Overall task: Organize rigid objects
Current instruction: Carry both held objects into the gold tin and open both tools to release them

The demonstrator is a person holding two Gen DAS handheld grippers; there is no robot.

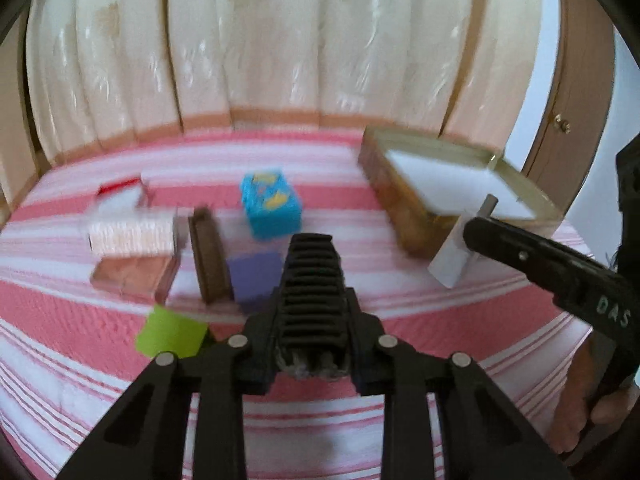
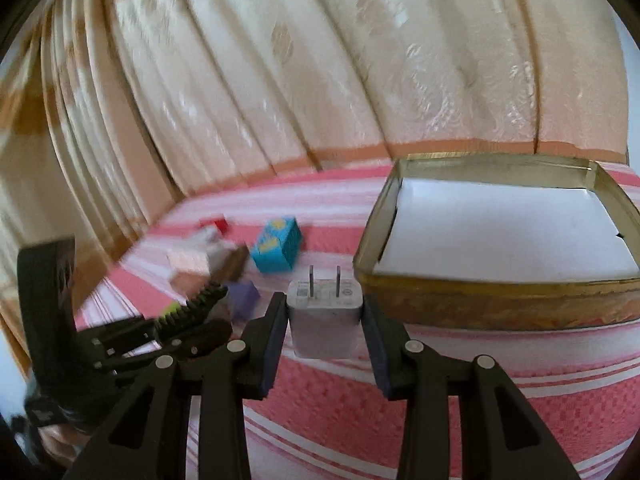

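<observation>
R gripper (image 2: 325,322) clamping white charger (image 2: 325,320), prongs pointing up, just beside tin (image 2: 480,304) near bed's right edge. L gripper (image 1: 311,280) hovering w/ fingers pressed together, holding nothing.

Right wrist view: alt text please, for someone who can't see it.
The right gripper grips a white plug-in charger, prongs pointing away, just short of an open tin box on a pink striped cloth. Small blocks lie farther left.

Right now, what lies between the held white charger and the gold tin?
Nothing: in the right wrist view only striped bedcover separates the white charger, clamped in the right gripper, from the gold tin.
</observation>
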